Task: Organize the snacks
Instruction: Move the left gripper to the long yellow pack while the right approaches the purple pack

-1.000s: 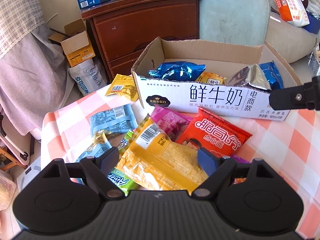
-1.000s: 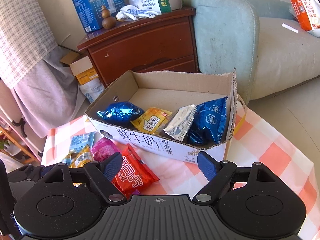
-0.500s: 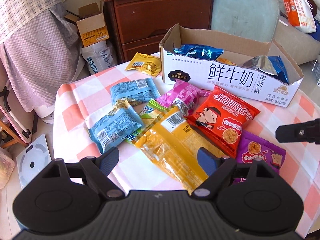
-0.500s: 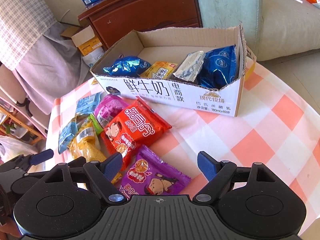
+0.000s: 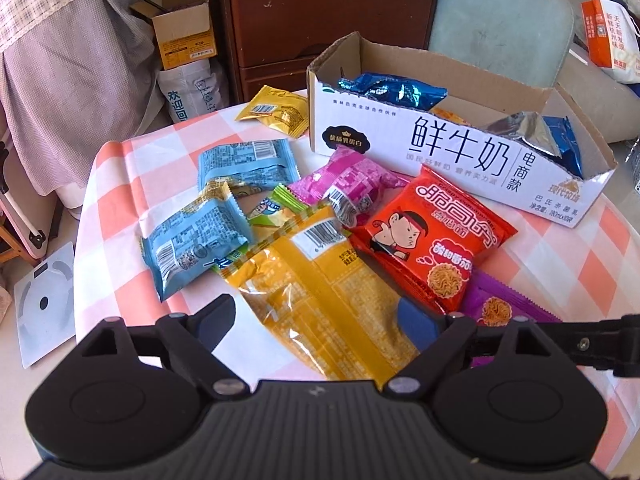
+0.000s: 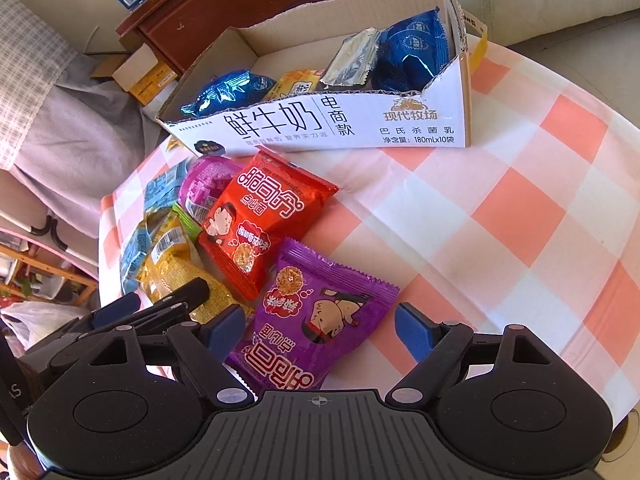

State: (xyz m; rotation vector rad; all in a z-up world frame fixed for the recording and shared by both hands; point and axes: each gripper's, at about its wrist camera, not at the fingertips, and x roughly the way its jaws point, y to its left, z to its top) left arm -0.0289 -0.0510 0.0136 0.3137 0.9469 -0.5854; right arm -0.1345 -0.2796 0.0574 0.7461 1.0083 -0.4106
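A white cardboard box [image 5: 460, 156] [image 6: 320, 124] stands at the back of the checked table and holds blue, yellow and silver packets. In front of it lie loose snacks: a long yellow packet [image 5: 328, 292], a red noodle packet [image 5: 432, 240] [image 6: 260, 220], a purple noodle packet [image 6: 316, 320], a pink packet [image 5: 348, 184], two light blue packets [image 5: 192, 240] and a small yellow packet [image 5: 276, 114]. My left gripper [image 5: 316, 326] is open and empty above the long yellow packet. My right gripper [image 6: 320, 330] is open and empty over the purple packet.
The round table has a pink and white checked cloth [image 6: 520, 216]. Behind it stand a brown wooden cabinet [image 5: 320, 12], a pale green sofa [image 5: 500, 12] and a small open carton [image 5: 184, 36] on the floor. A white scale [image 5: 44, 304] lies left of the table.
Both grippers have pulled back from the box toward the near side of the table. They now hover over the loose snacks. Both stay open and empty.
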